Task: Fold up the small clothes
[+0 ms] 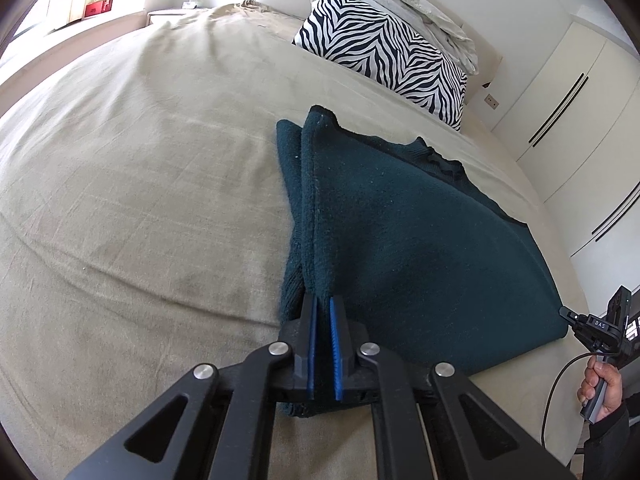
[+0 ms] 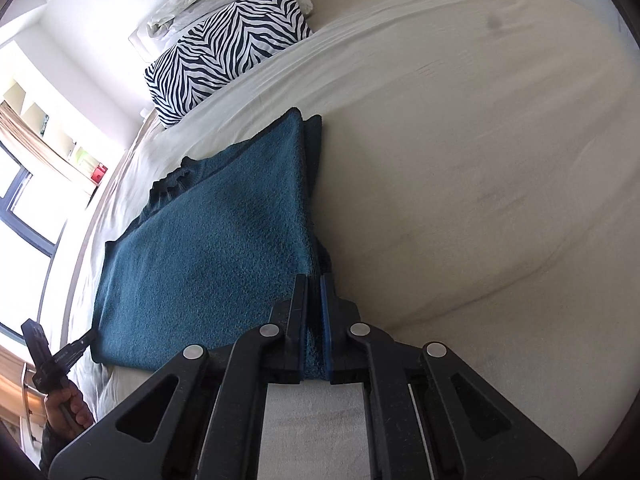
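A dark teal knit sweater [image 1: 400,240] lies partly folded on the beige bed; it also shows in the right wrist view [image 2: 208,248]. My left gripper [image 1: 323,300] is shut on the sweater's near left edge, fabric pinched between the blue pads. My right gripper [image 2: 315,278] is shut on the sweater's other near corner. The right gripper also shows at the far right of the left wrist view [image 1: 566,314], touching the sweater's corner. The left gripper shows at the lower left of the right wrist view [image 2: 90,336].
A zebra-print pillow [image 1: 384,56] and crumpled white bedding [image 1: 420,8] lie at the head of the bed [image 1: 140,200]. White wardrobe doors [image 1: 580,112] stand beside the bed. A window [image 2: 24,208] shows at the left of the right wrist view.
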A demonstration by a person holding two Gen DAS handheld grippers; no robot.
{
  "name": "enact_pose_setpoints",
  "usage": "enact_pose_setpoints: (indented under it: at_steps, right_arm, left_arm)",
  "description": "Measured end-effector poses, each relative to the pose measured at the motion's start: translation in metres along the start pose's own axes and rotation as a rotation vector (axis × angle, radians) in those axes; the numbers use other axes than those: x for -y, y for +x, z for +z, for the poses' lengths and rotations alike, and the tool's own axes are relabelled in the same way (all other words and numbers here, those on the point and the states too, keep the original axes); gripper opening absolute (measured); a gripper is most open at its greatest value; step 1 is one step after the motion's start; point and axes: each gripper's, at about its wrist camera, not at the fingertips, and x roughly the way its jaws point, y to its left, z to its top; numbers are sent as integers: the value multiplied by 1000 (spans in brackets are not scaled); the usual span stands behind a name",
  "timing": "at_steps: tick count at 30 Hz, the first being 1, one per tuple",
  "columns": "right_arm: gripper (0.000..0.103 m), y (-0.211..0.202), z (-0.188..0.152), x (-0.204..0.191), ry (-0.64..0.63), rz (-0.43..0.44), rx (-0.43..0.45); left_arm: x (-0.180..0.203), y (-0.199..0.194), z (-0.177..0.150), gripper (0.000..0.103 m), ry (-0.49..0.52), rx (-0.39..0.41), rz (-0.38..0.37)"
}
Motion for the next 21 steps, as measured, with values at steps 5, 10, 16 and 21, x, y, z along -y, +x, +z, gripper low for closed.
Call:
enact_pose_setpoints:
  at_steps: [5,10,16,21]
  right_arm:
    - [5,4,-8,5,18,3,0]
    - [5,8,-8,5,20,8,-5]
    - [5,15,-12,6,18,2,-13]
    - [5,18,-13,9,12,-6,-3]
  left_arm:
    - [-3,1,-4,8,7,-10,-4]
    - [-5,-2,-9,8,-1,-8,-7]
    - [-6,-3,-13,8,-5,-5,-7]
    - [-10,1,-16,9,-18,-12,-6]
